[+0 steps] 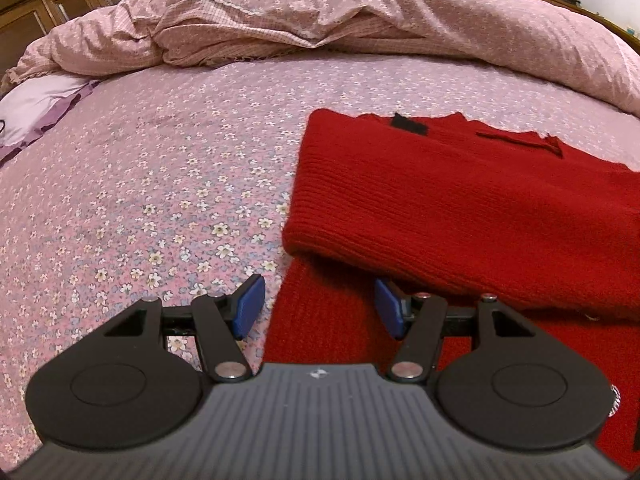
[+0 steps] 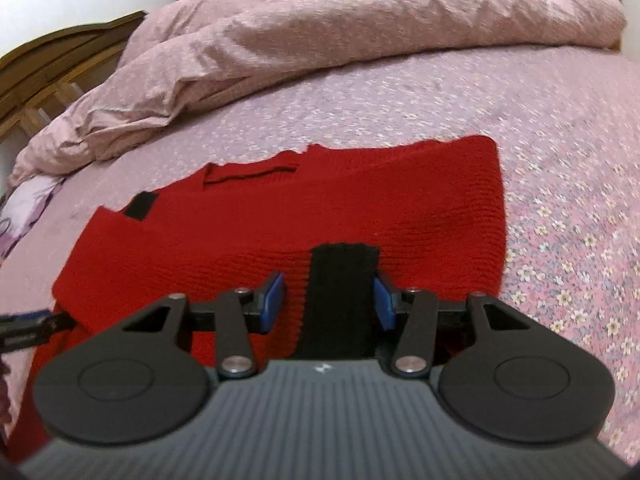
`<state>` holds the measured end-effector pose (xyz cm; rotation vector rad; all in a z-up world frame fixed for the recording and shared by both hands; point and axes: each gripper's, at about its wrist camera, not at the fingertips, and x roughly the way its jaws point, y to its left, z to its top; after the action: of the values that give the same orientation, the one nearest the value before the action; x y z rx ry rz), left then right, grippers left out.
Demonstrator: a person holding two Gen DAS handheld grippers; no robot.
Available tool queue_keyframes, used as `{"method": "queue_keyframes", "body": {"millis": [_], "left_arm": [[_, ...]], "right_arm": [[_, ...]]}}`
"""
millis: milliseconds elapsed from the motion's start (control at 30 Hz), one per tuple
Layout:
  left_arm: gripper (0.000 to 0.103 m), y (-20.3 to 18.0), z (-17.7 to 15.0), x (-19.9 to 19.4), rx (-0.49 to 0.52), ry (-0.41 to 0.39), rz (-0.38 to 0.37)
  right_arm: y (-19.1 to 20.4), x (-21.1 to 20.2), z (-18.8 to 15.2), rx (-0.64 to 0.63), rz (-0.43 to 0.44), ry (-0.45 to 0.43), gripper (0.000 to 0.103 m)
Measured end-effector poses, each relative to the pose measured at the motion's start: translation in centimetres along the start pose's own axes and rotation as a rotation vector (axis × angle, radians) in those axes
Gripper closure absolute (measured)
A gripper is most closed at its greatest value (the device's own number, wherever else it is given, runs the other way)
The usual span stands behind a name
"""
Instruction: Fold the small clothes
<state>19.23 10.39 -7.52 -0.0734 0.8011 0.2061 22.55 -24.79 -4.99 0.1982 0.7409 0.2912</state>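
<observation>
Floral pink bedsheet [image 1: 160, 168], rumpled pink duvet [image 2: 360, 32] along its far side, red knit sweater [image 1: 460, 200] lying partly folded on the sheet, left gripper [image 1: 320, 312] spread wide above the sweater's near-left edge, gripping nothing, right gripper [image 2: 330, 300] half-spread around the black cuff [image 2: 342, 296], contact perhaps on one pad, hard to tell

The red sweater [image 1: 460, 208] is a ribbed, fuzzy knit with a matt surface; its cuff [image 2: 340, 296] is black ribbed knit. The bed sheet [image 1: 160, 180] is thin floral-printed cotton cloth, smooth and matt. The duvet [image 1: 320, 12] is crinkled pink cloth. Both grippers have matt black plastic arms, shiny metal pivot pins, and blue rubbery pads [image 1: 250, 312].
</observation>
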Motion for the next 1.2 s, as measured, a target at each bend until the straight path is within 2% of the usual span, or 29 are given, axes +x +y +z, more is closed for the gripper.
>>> {"method": "queue_keyframes", "body": {"millis": [33, 67, 100, 133, 233, 400, 533, 633, 767, 900, 967, 1033, 1067, 1200], "left_arm": [[0.037, 0.1, 0.1, 0.2, -0.015, 0.002, 0.001], [0.037, 0.2, 0.3, 0.4, -0.026, 0.004, -0.001], [0.037, 0.2, 0.4, 0.5, -0.036, 0.005, 0.001], [0.037, 0.2, 0.6, 0.6, -0.042, 0.005, 0.006], [0.037, 0.0, 0.9, 0.7, -0.042, -0.003, 0.03], [0.037, 0.0, 0.5, 0.9, -0.053, -0.014, 0.046], [0.037, 0.0, 0.3, 1.2, -0.064, -0.023, 0.054], [0.037, -0.2, 0.3, 1.3, -0.06, -0.029, 0.06], [0.037, -0.3, 0.3, 1.4, -0.051, -0.037, 0.065], [0.036, -0.3, 0.5, 1.4, -0.042, -0.033, 0.066], [0.036, -0.2, 0.5, 1.4, -0.034, -0.031, 0.063], [0.036, -0.2, 0.5, 1.4, -0.034, -0.03, 0.06], [0.036, -0.2, 0.5, 1.4, -0.035, -0.031, 0.06], [0.036, -0.3, 0.4, 1.4, -0.037, -0.037, 0.066]], "right_arm": [[0.1, -0.1, 0.0, -0.011, 0.007, -0.005, 0.062], [0.3, -0.2, 0.1, -0.027, 0.021, -0.007, 0.083], [0.6, -0.2, 0.2, -0.041, 0.037, -0.005, 0.088], [0.8, -0.2, 0.5, -0.044, 0.045, -0.005, 0.089], [2.3, -0.6, 1.7, -0.116, 0.039, -0.043, 0.09], [3.0, -2.8, 5.9, -0.125, 0.064, -0.177, 0.091], [2.5, -3.8, 9.1, -0.119, 0.022, -0.266, 0.091], [1.1, -2.0, 10.1, -0.07, -0.019, -0.223, 0.091], [-0.8, 2.8, 8.9, -0.051, -0.11, -0.096, 0.09], [-3.3, 6.5, 7.0, 0.046, -0.102, -0.007, 0.088], [-4.0, 6.1, 6.3, 0.104, -0.071, -0.041, 0.087], [-4.5, 5.4, 6.0, 0.138, -0.045, -0.03, 0.084], [-4.6, 5.0, 6.0, 0.145, -0.038, -0.021, 0.08], [-4.4, 3.1, 5.5, 0.137, -0.028, -0.014, 0.074]]}}
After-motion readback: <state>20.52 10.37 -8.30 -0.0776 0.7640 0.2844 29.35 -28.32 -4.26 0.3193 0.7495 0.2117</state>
